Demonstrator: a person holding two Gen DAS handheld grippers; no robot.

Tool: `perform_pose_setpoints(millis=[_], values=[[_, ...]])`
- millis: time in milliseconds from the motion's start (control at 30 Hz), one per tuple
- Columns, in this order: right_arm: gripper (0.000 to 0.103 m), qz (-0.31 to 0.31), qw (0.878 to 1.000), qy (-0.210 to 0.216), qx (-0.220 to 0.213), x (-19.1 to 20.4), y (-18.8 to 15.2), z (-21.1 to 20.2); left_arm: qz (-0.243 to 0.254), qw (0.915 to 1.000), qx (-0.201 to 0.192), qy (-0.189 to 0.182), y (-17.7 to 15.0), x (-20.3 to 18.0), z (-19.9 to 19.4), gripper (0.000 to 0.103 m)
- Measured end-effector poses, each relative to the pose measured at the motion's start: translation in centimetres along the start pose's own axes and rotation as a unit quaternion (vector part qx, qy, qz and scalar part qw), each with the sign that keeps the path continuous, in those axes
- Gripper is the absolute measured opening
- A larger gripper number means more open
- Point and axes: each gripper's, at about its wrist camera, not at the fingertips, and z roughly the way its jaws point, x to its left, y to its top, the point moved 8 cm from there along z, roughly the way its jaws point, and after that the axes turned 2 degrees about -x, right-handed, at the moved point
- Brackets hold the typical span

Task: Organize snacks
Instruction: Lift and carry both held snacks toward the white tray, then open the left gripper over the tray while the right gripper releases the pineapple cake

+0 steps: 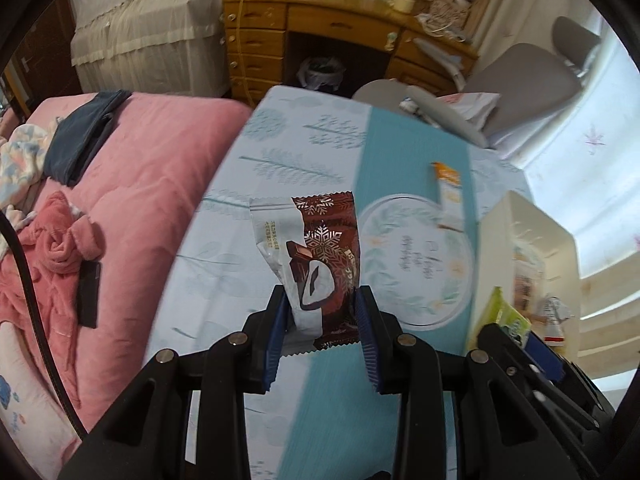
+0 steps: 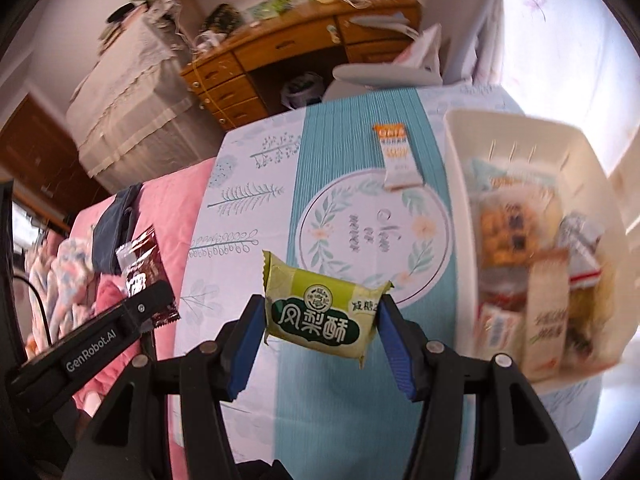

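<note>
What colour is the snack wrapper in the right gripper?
Green wrapper, darker green label with white characters; clearest in the right wrist view.

The table (image 2: 248, 216) wears a pale cloth printed with leaf sprigs, a ribbed teal band running down its middle and a round floral wreath emblem on the band. On the band, just beyond the emblem's far right edge, lies a slim orange-and-white sachet (image 2: 397, 156). At the right edge of the table stands a cream bin (image 2: 452, 160) filled with snack packs. Left of the table lies a pink bed (image 1: 160, 152), carrying a folded dark garment (image 1: 84, 136) at its far end.
</note>
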Motion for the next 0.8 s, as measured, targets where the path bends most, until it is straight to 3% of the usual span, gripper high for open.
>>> perform_pose_setpoints(millis=[267, 800], values=[[0.057, -0.048, 0.998, 0.0, -0.033, -3.9, 0.9, -2.8, 0.019, 0.9993, -0.022, -0.025, -1.6, -6.8, -0.6, 0.033], [0.057, -0.063, 0.995, -0.04, -0.064, -13.7, 1.6, -6.3, 0.05, 0.9897, -0.025, -0.132, -4.1, -19.0, 0.5, 0.033]])
